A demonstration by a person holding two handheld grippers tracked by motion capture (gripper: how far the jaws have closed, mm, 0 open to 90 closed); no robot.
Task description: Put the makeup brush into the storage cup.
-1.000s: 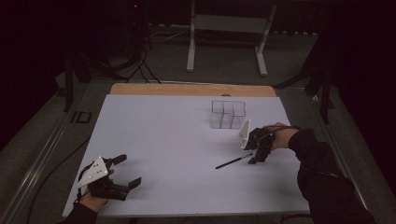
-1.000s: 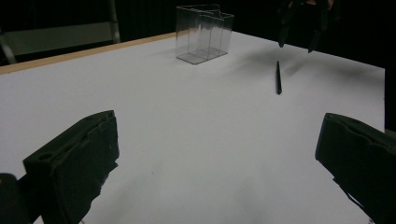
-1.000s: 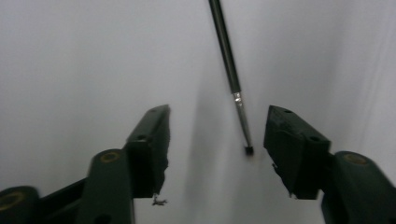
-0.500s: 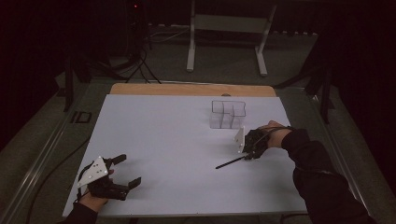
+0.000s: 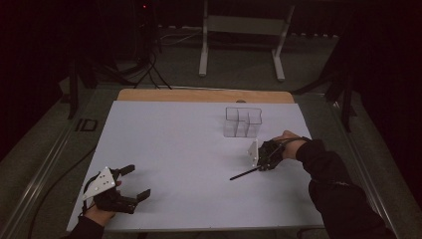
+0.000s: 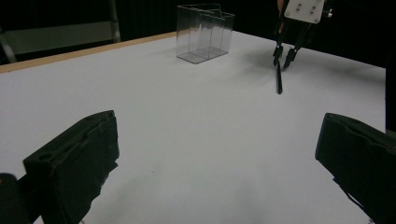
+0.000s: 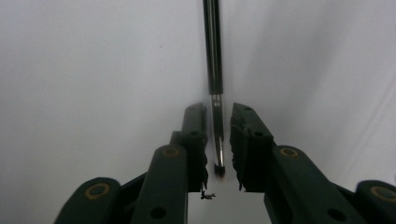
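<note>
A thin black brush [image 5: 244, 174] lies flat on the white table [image 5: 174, 144], right of centre. My right gripper [image 5: 261, 168] points down over the brush's right end. In the right gripper view the brush [image 7: 213, 46] runs between the jaws of the right gripper [image 7: 218, 109]. These jaws have just been closing, and a narrow gap still shows on each side of the metal ferrule. My left gripper [image 5: 137, 181] rests at the front left with its jaws wide open and nothing between them. The left gripper view shows the brush [image 6: 279, 81] under the right gripper [image 6: 285, 58].
A clear plastic box with several compartments [image 5: 242, 122] stands behind the right gripper, also seen in the left gripper view as the clear box [image 6: 204, 32]. A wooden strip [image 5: 204, 95] edges the table's far side. A metal stand [image 5: 239, 30] is on the floor beyond.
My right gripper has come down onto the brush's right end and its jaws have narrowed around it. The brush and the left gripper have not moved.
</note>
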